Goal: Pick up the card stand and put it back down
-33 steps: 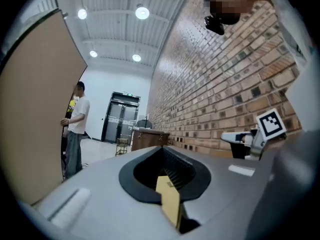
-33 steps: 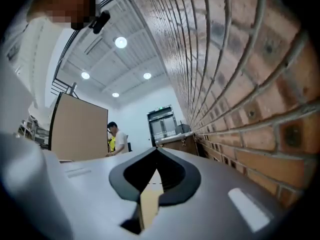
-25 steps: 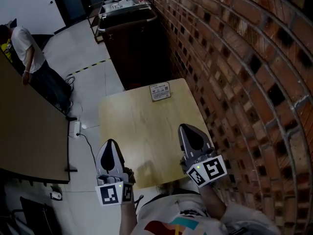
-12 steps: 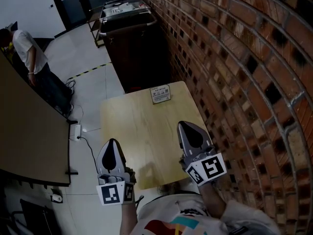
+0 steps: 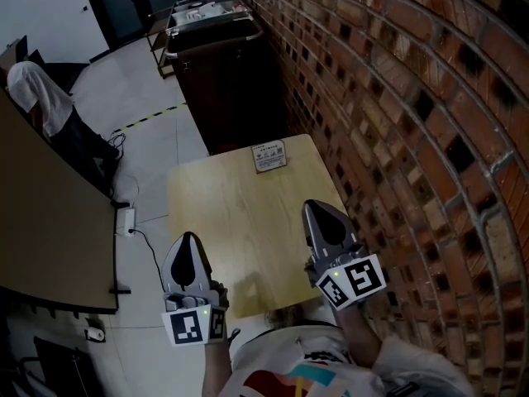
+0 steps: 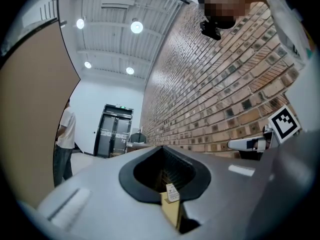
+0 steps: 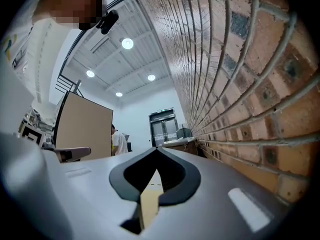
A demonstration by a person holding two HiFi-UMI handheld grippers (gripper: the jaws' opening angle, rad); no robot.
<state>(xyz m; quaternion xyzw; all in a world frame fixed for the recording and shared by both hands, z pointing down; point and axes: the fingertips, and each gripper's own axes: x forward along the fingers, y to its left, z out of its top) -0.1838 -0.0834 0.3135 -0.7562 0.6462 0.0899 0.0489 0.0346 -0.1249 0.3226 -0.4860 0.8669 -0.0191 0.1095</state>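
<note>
We are standing at the near end of a small wooden table [image 5: 240, 222] that is running beside a brick wall [image 5: 397, 98] on our right. We are holding both grippers low over this near end, well apart from each other: the left gripper [image 5: 187, 241] by the left corner, the right gripper [image 5: 317, 217] nearer the wall. Both are pointing forward with their jaws pressed together and nothing between them.

The card stand [image 5: 269, 155] is sitting at the table's far edge, well apart from both grippers, its printed face leaning back toward us. We are judging it to be light, stiff and probably smooth, so it is likely to slide or tip if nudged. We are reckoning the best hold is across its thin side edges or over its top edge, with the jaws opened first, closed gently, and the stand kept level for setting down
</note>
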